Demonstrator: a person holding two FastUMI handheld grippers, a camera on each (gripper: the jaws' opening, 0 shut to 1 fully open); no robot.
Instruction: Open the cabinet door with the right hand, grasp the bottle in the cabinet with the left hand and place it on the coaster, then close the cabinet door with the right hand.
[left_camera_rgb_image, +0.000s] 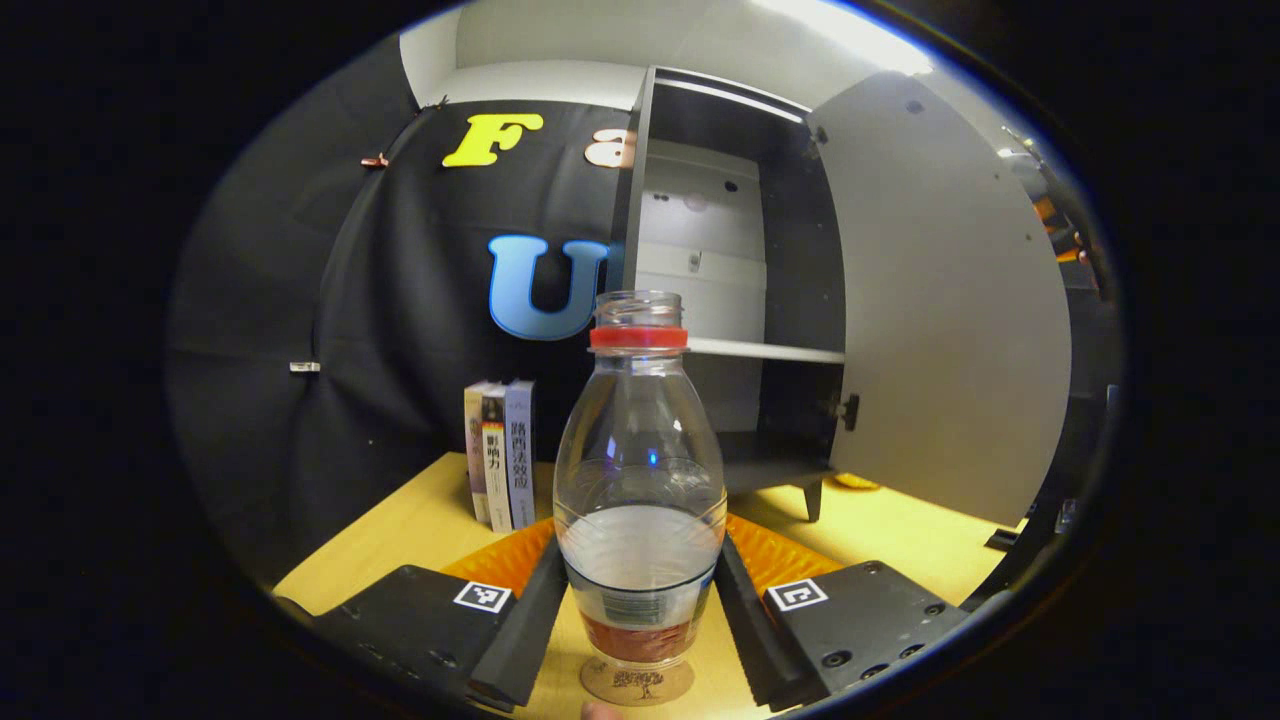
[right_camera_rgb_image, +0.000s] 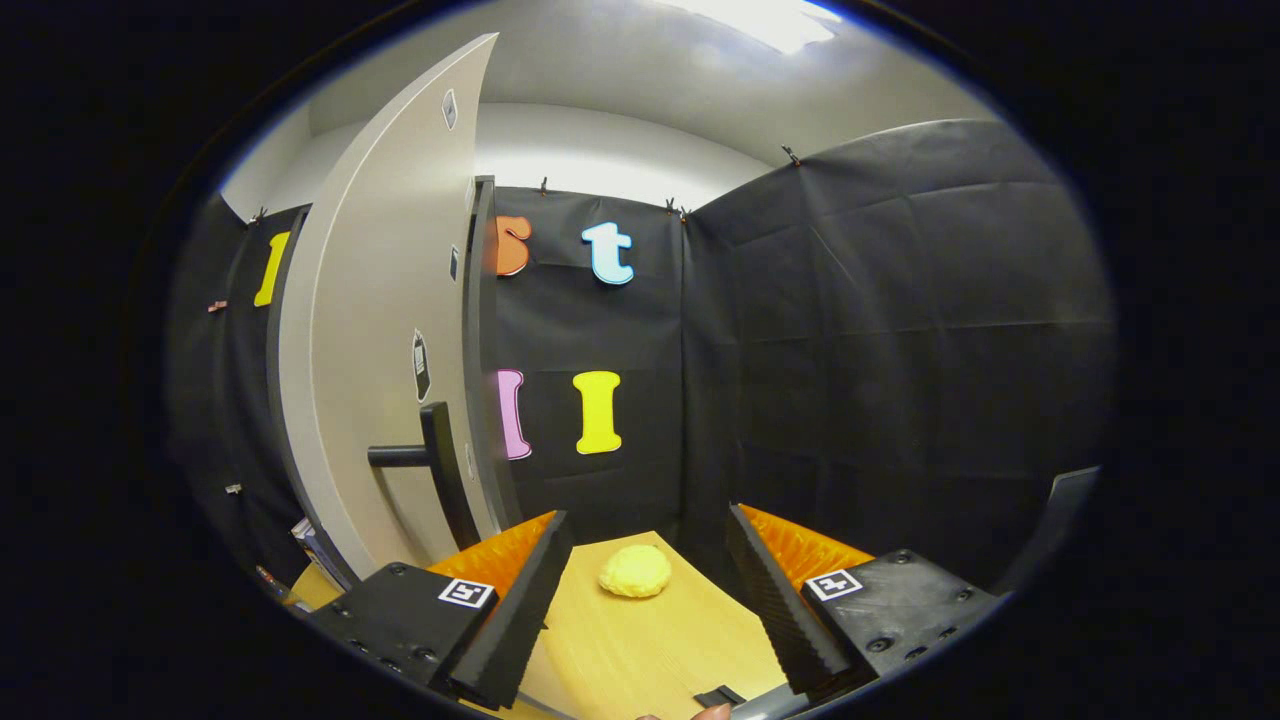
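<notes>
A clear bottle (left_camera_rgb_image: 640, 470) with a red neck ring and no cap stands upright on the round cork coaster (left_camera_rgb_image: 637, 684) on the yellow table. My left gripper (left_camera_rgb_image: 640, 600) is closed around its lower body, and both fingers (left_camera_rgb_image: 535, 610) touch its sides. Behind it the cabinet (left_camera_rgb_image: 735, 300) stands with its grey door (left_camera_rgb_image: 940, 300) swung wide to the right. In the right gripper view, the door (right_camera_rgb_image: 370, 330) rises at the left with its dark handle (right_camera_rgb_image: 425, 455) sticking out. My right gripper (right_camera_rgb_image: 645, 600) is open and holds nothing, just right of that handle.
A few books (left_camera_rgb_image: 500, 455) stand upright left of the cabinet against the black cloth wall. A yellow lump (right_camera_rgb_image: 635, 572) lies on the table (right_camera_rgb_image: 640, 650) ahead of the right gripper. The cabinet shelf (left_camera_rgb_image: 765, 350) is bare.
</notes>
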